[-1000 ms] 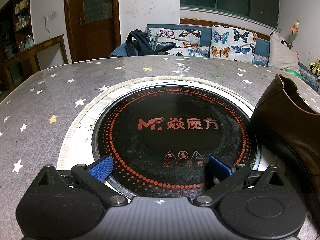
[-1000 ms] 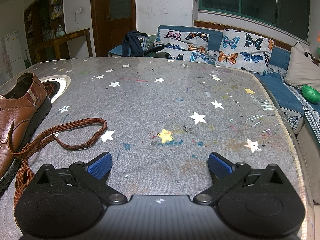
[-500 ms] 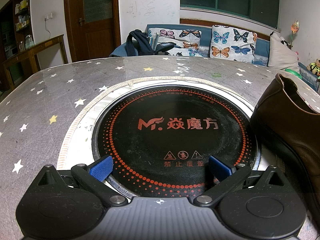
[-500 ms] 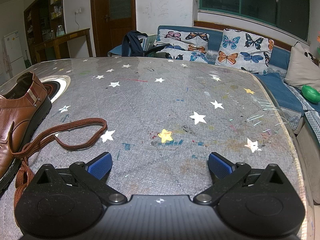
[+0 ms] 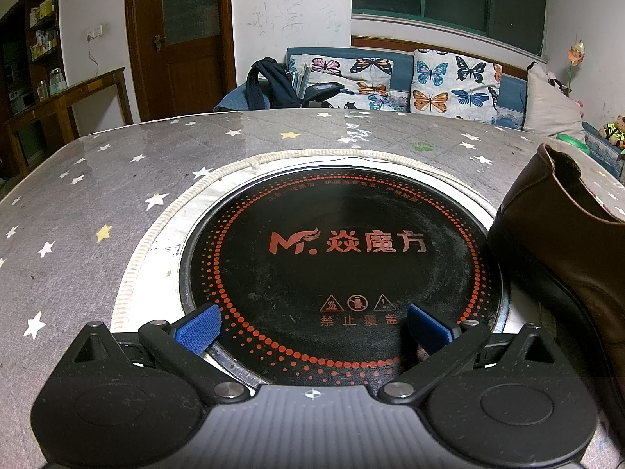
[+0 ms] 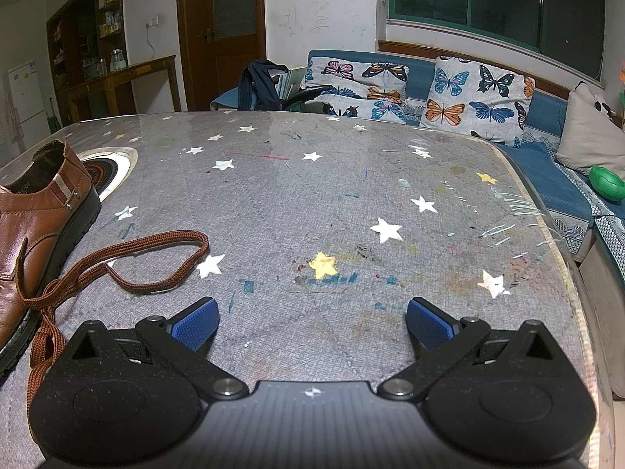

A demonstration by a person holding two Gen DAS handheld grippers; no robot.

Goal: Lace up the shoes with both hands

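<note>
A brown leather shoe (image 6: 35,230) with a black sole lies at the left edge of the right wrist view, heel pointing away. Its brown lace (image 6: 129,262) trails loose over the tablecloth in a loop toward my right gripper (image 6: 312,322), which is open and empty, to the right of the lace. In the left wrist view the same shoe (image 5: 570,242) fills the right edge, heel end up. My left gripper (image 5: 312,328) stands open over the round black hotplate (image 5: 343,250), left of the shoe, holding nothing.
A grey star-patterned cloth (image 6: 351,203) covers the table; its right edge (image 6: 562,250) drops toward a blue sofa with butterfly cushions (image 6: 480,97). A backpack (image 5: 269,86) sits behind the table's far edge. A wooden door (image 5: 183,35) and side table (image 5: 66,101) stand at the back left.
</note>
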